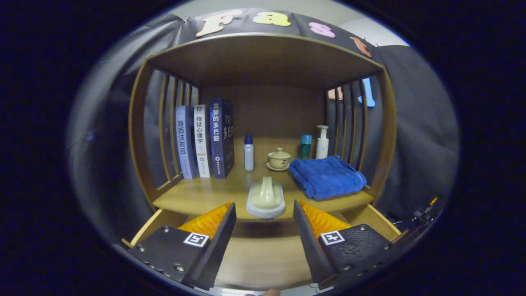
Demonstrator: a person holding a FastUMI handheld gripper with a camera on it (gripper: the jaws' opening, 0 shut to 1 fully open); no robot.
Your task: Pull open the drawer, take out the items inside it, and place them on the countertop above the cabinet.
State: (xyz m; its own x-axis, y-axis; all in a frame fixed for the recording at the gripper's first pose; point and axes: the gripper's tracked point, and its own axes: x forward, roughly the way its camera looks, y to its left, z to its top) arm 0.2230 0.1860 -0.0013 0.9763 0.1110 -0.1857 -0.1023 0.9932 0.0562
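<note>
The wooden drawer [263,255] stands pulled open below the cabinet's countertop [197,193], and its bare bottom shows between and under my fingers. A pale handled scrub brush with a white base [266,200] rests on the front edge of the countertop, just ahead of my fingers and apart from them. My gripper [265,218] hovers over the open drawer, open, with nothing between its fingers. A folded blue towel [326,176] lies on the countertop to the right of the brush.
Three upright books [205,139] stand at the left of the shelf. A small white bottle [249,153], a lidded tea cup on a saucer [279,159], a teal bottle [305,146] and a white pump bottle [322,143] stand further back. Slatted wooden sides [172,131] and a roof enclose the shelf.
</note>
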